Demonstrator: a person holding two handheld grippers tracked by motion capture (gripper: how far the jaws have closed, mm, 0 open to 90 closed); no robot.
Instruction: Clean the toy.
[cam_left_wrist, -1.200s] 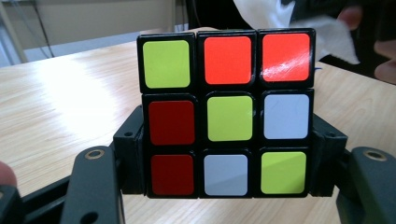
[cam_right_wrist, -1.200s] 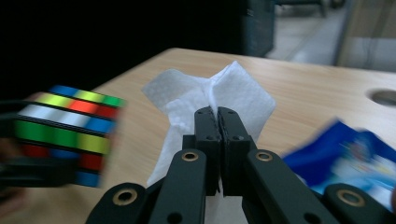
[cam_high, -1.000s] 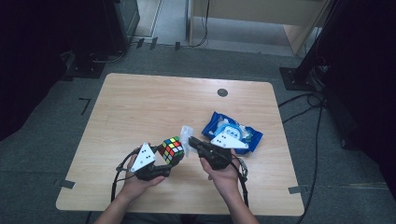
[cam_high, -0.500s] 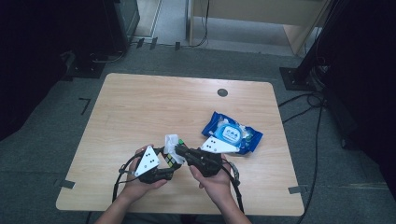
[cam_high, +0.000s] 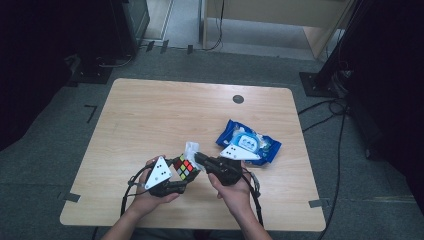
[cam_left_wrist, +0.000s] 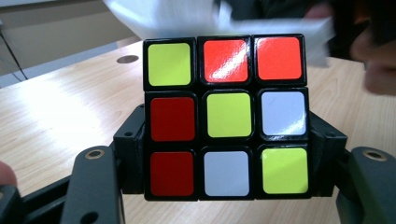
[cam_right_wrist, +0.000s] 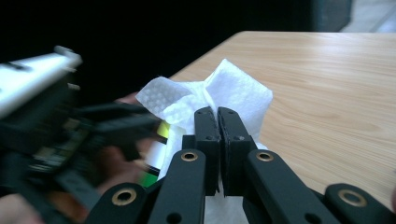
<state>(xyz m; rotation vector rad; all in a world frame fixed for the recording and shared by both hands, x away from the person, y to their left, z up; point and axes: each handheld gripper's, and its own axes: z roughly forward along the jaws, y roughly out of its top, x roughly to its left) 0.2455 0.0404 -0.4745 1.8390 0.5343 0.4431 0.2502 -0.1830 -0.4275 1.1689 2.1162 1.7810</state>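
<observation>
Dim room, evenly lit table (cam_high: 150, 115), glare on cube (cam_left_wrist: 226, 116) — motion-blurred edges

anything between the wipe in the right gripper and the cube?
Nothing visible. The left gripper is shut on the cube, lifting it off the table. The right gripper is shut on the white wipe, which sits right at the cube's top edge. The blue wipes pack lies off to the side.

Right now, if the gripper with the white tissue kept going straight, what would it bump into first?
Probably the multicoloured puzzle cube held in the left gripper; the right gripper, shut on the white tissue, points straight at it.
</observation>
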